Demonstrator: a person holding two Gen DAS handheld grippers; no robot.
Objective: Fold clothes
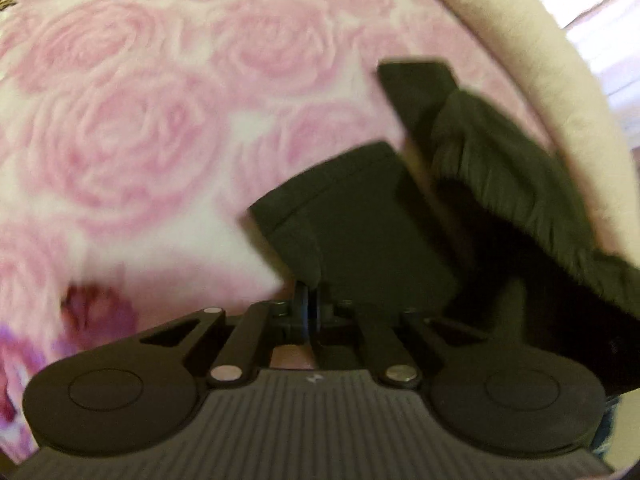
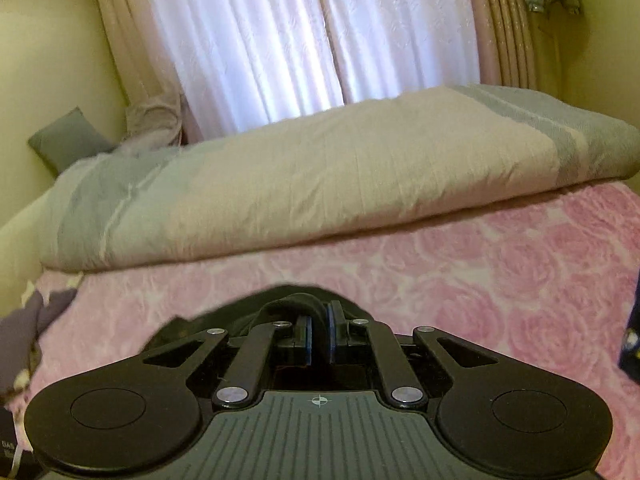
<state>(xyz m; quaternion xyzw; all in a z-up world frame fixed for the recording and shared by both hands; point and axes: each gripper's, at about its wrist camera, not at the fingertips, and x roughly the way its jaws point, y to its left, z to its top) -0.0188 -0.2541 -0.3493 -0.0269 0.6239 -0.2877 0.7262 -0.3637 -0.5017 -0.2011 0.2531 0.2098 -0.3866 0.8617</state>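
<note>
A black garment [image 1: 360, 232] lies on the pink rose-patterned bedspread [image 1: 140, 120], folded into overlapping flaps that spread to the right. In the left wrist view, blurred by motion, my left gripper [image 1: 308, 306] is shut, and a hem of the black garment runs down into its jaws. In the right wrist view my right gripper [image 2: 319, 334] is shut on a fold of the same black garment [image 2: 288, 300], which loops over and between the blue pads [image 2: 308, 340]. That gripper is held above the bedspread [image 2: 480, 280] and the cloth hangs below it.
A rolled beige and grey duvet [image 2: 320, 184] lies across the far side of the bed, below pale curtains [image 2: 300, 40]. A grey pillow [image 2: 68, 140] leans at the far left. Purple-grey cloth [image 2: 36, 320] sits at the left edge, a dark blue item [image 2: 630, 344] at the right.
</note>
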